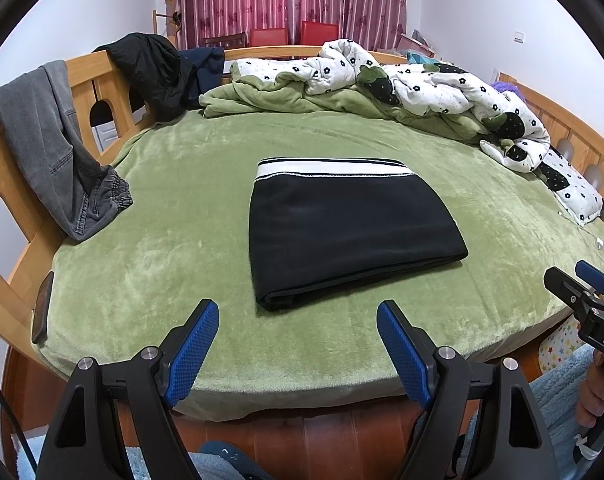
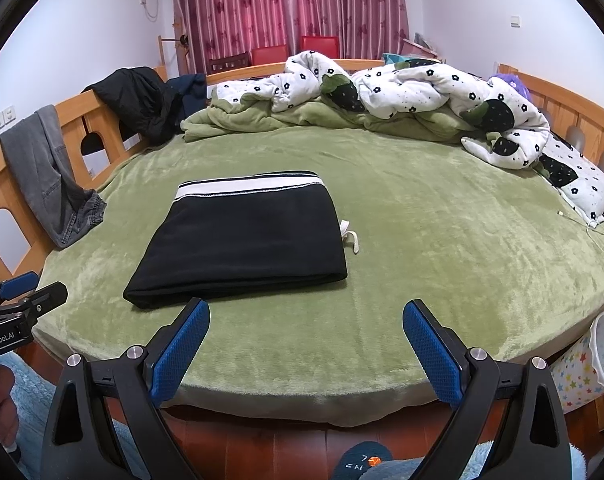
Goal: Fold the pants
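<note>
Black fabric with a white-and-black striped waistband: your pants (image 1: pixel 341 236) lie folded into a flat rectangle on the green plush bed (image 1: pixel 182 184), waistband on the far side and the folded edge nearest you. In the right wrist view the pants (image 2: pixel 246 236) sit left of centre, and a short white drawstring (image 2: pixel 351 240) pokes out from their right edge onto the cover.

Your left gripper (image 1: pixel 298 348) hangs over the near edge of the bed, its blue ribbed pads (image 1: pixel 192 352) spread wide apart with nothing between them; it stops short of the pants. Your right gripper (image 2: pixel 305 348) is just as wide open and empty, held to the right of the pants and apart from them. Each tool shows at the margin of the other camera: on the right gripper's body you can read only the letters "DAS" in the left wrist view, the rest cut off by the frame, and on the left gripper's body the right wrist view shows "GenRobot.AI".

Grey jeans (image 1: pixel 58 148) hang over the wooden bed rail (image 1: pixel 90 76) on the left, with a black jacket (image 1: pixel 150 72) draped further along it. A white quilt (image 1: pixel 421 84) printed with black flowers lies bunched along the far side of the bed. Behind it hang pink flowered curtains (image 1: pixel 286 0). A star-patterned bin (image 2: pixel 589 356) stands on the floor at the right. On the dark sock (image 2: pixel 361 460) at the bottom edge there is small lettering, too small to read surely.
</note>
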### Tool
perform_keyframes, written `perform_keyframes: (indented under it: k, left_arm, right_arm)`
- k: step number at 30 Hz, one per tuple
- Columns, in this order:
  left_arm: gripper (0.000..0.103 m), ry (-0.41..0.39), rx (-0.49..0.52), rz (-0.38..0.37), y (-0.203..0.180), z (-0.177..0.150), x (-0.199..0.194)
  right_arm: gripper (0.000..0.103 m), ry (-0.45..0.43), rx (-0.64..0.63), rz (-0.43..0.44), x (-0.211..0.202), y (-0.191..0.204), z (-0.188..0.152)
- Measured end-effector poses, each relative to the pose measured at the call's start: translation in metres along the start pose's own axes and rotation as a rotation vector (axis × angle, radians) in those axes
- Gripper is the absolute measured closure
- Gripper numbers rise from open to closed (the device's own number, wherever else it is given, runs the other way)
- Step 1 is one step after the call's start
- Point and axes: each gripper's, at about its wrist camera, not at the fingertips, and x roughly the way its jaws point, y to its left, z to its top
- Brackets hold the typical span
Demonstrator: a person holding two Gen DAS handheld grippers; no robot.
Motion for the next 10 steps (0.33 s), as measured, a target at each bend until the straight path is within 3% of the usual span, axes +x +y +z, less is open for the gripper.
perform_keyframes:
  k: [10]
  left_arm:
    - [0.023,0.0,0.003,0.0,-0.0025,0.0007,-0.0016]
  right_arm:
    - [0.007,0.0,0.0,-0.002,-0.0001,0.0008,-0.0005]
